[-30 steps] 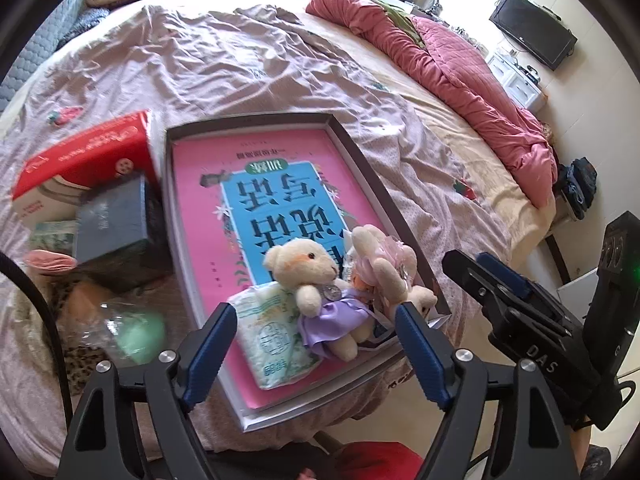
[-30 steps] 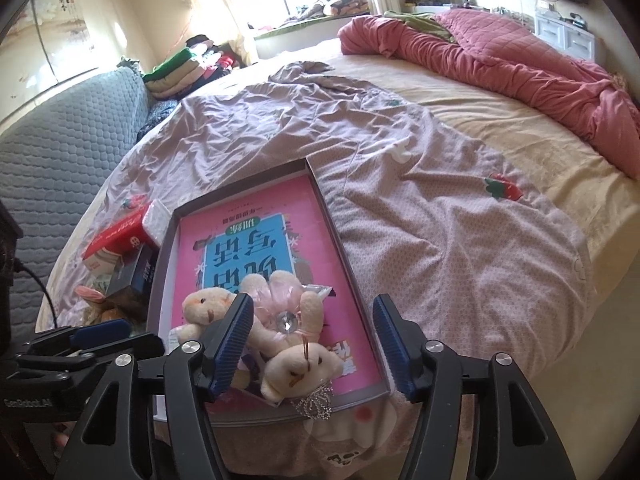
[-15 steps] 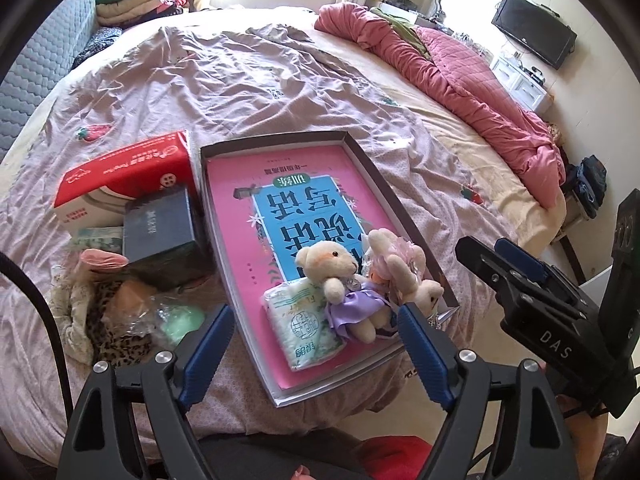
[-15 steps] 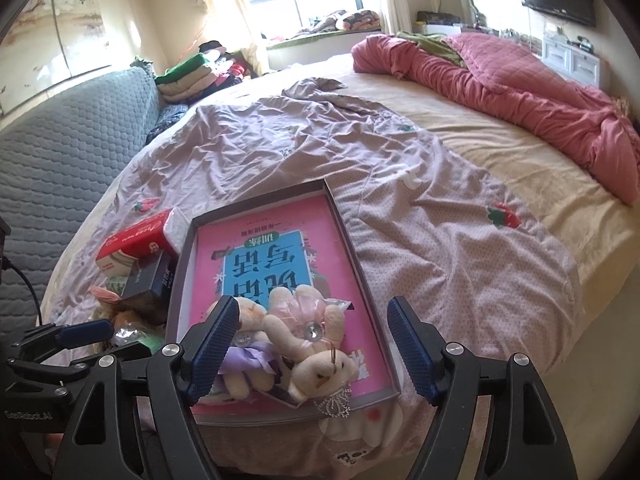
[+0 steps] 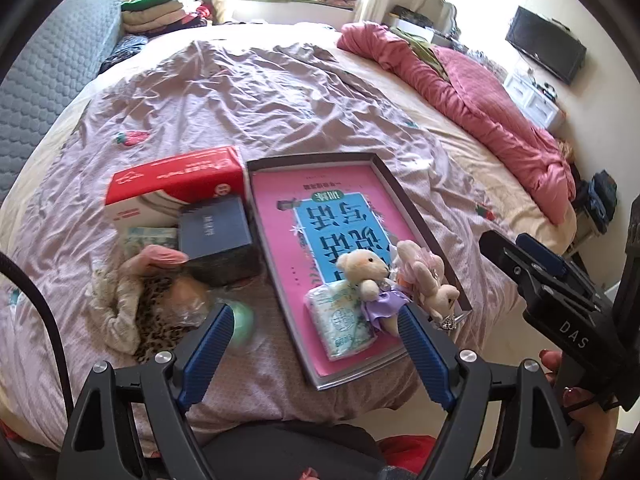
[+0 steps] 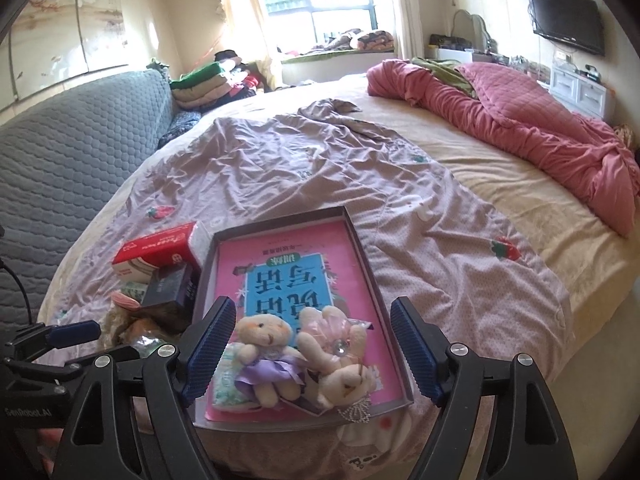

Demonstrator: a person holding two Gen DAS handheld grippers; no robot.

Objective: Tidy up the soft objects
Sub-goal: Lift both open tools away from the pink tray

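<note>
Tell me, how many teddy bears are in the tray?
3. The bear in the purple dress lies at the tray's near end, partly on a tissue pack. The pink-dressed bear lies to its right, and the cream bear by the near edge. More may hide underneath.

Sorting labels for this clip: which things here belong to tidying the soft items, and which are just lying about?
Belong to the job:
purple-dress bear
pink-dress bear
tissue pack
grey tray
leopard-print cloth

Just lying about:
red box
dark box
pink quilt
folded clothes pile
TV
</note>
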